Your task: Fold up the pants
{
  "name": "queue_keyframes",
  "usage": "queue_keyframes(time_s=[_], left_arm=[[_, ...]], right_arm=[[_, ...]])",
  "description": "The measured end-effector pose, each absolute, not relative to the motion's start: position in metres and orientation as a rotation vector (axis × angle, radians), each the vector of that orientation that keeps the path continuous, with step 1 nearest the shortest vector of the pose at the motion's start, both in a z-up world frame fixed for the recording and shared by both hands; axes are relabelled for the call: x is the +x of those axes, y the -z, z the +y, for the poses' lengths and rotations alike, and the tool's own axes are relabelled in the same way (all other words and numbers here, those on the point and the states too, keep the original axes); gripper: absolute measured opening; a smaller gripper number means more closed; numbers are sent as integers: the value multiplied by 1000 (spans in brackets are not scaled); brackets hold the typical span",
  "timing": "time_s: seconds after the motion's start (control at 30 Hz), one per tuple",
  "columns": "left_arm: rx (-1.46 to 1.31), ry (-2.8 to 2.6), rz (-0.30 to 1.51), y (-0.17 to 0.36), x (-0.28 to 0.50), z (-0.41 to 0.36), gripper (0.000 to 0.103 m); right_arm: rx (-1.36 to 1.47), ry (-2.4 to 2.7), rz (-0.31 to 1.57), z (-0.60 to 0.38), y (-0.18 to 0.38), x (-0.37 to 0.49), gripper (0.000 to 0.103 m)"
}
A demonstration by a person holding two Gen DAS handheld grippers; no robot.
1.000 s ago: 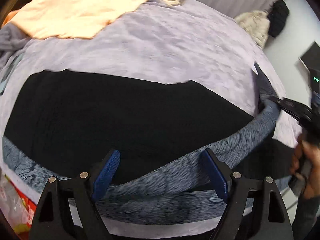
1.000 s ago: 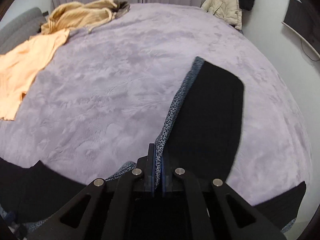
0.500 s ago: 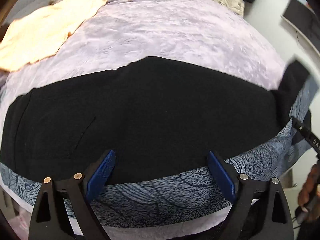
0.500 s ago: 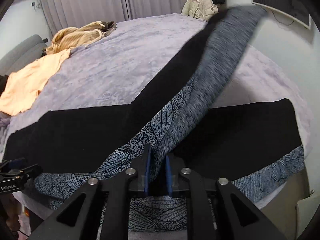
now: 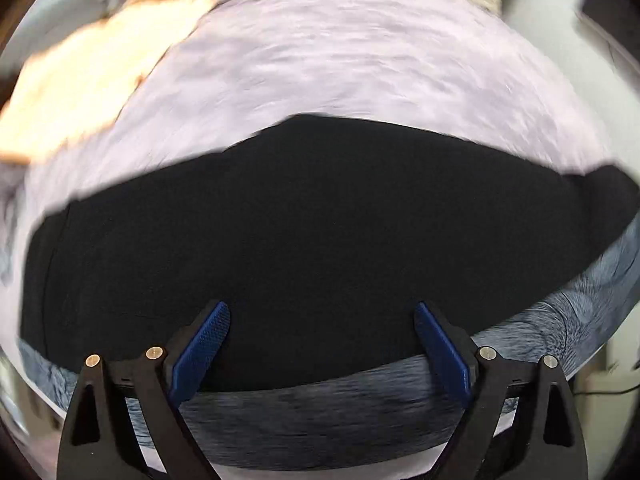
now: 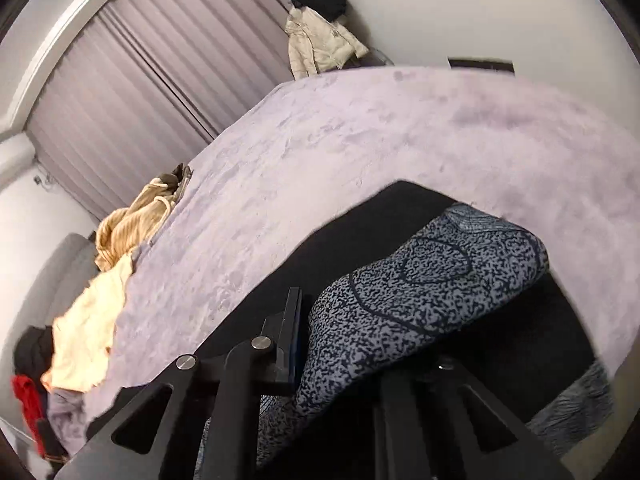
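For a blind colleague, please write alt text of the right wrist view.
The right gripper is shut on a raised fold of the pants, showing their grey-and-black patterned side, above the black part lying on the lilac bed cover. At the far left lie a peach garment and a tan garment.

The pants [image 5: 312,232] lie across the near edge of the bed [image 5: 360,60]. Beyond the pants, at the bed's far left, lies a shirt [image 5: 80,92]; a jacket [image 6: 320,40] hangs behind the bed.
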State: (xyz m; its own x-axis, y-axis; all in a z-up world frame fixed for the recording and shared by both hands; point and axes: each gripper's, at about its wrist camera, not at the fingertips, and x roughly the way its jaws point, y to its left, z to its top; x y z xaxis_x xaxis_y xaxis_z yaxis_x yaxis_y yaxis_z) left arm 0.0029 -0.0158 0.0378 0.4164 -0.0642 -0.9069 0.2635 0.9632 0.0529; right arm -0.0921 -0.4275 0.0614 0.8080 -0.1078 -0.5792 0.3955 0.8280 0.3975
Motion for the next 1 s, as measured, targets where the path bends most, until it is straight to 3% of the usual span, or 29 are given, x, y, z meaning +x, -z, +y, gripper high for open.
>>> queue_keyframes(time_s=[0.17,0.3,0.53,0.6,0.67,0.77,0.8,0.83,0.87,1.0], left_arm=[[708,121,805,-37,-31,-124,93],[696,104,834,-31,-27,-117,103],[558,-55,979,-28,-8,-15,103],[536,-72,995,-28,-6,-5,103],[549,-83,993,-27,-4,-7,103],[641,-75,921,-22,-2,-47,103],[659,-42,903,-21,-4,-62,103],[667,9,887,-23,-8,-81,103],[665,81,881,-26,-9,-100,103],[660,284,861,-35,-30,-155,103]], right_arm=[[210,395,513,-372,-104,-118,10],[181,443,576,-374,-96,-128,10],[173,511,768,-398,-25,-129,11],[181,513,742,-400,-33,-133,19],[184,537,698,-406,-48,-138,36],[238,519,655,-418,-65,-140,42],[262,514,643,-423,-69,-141,42],[271,514,631,-426,-73,-143,35],[262,526,613,-427,-79,-145,20],[169,551,581,-409,-102,-158,11]])
